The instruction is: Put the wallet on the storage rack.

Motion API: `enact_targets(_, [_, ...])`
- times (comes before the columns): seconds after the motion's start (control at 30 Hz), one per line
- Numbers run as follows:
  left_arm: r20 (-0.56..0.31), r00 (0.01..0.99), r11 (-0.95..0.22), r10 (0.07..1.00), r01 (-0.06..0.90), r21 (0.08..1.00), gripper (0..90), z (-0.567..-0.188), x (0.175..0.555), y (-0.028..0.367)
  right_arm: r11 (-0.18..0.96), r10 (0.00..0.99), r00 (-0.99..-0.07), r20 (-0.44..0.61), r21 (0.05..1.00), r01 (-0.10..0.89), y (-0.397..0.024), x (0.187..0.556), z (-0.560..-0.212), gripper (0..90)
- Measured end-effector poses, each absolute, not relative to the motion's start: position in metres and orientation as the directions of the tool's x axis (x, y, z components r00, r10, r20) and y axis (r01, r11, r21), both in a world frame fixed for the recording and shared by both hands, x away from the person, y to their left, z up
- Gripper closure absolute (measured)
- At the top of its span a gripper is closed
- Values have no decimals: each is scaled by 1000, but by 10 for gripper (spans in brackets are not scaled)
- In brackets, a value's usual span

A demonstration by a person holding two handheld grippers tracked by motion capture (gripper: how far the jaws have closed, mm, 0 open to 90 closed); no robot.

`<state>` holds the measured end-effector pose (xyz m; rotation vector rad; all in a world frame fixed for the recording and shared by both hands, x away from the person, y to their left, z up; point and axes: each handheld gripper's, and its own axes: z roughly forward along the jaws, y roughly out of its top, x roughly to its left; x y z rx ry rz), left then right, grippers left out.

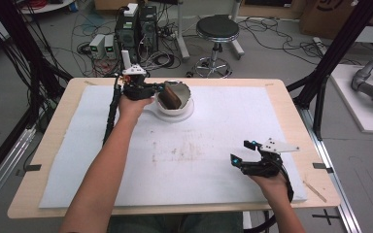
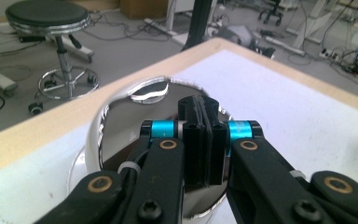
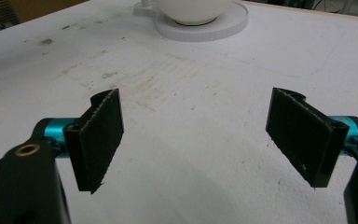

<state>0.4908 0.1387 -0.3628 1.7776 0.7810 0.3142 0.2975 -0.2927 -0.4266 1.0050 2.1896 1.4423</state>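
Bowl point(image 1: 176, 98): white, shiny-lined, on its saucer point(image 1: 187, 114) at table point(image 1: 281, 99) far side | left tongs point(image 2: 204, 140): together, tips just inside rim, gripping nothing I can see | right tongs point(image 3: 200, 140): apart, idle above foam | advice: lower slowly, avoid tipping bowl.

Overhead faces forward; gripper views close (bowl point(image 1: 174, 99) shared).

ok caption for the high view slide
Left gripper shut at the white bowl while the open right gripper rests apart.
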Motion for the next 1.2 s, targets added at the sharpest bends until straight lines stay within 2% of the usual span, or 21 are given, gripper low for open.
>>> enact_targets(0.17, [-152,736,-176,660,348,921,862,-362,487,143,241,710,-697,100,895,375,-291,297,-427,192])
enact_targets(0.27, [-148,712,-181,686,365,913,640,-360,485,144,246,707,-700,96,896,371,-290,297,-426,192])
enact_targets(0.37, [-160,711,-176,684,374,910,497,-359,483,146,250,704,-704,94,895,370,-288,297,-426,192])
enact_targets(0.57, [-155,733,-165,662,345,924,353,-350,472,150,256,704,-704,91,892,372,-288,297,-427,192])
enact_targets(0.67, [-146,750,-173,645,330,928,306,-344,464,154,254,703,-705,92,894,370,-288,297,-426,192])
enact_targets(0.97, [-147,793,-172,591,301,938,287,-334,436,162,239,713,-695,94,899,367,-292,297,-425,192])
enact_targets(1.2, [-120,800,-203,588,289,935,286,-333,414,175,256,704,-705,85,896,364,-286,299,-425,192])
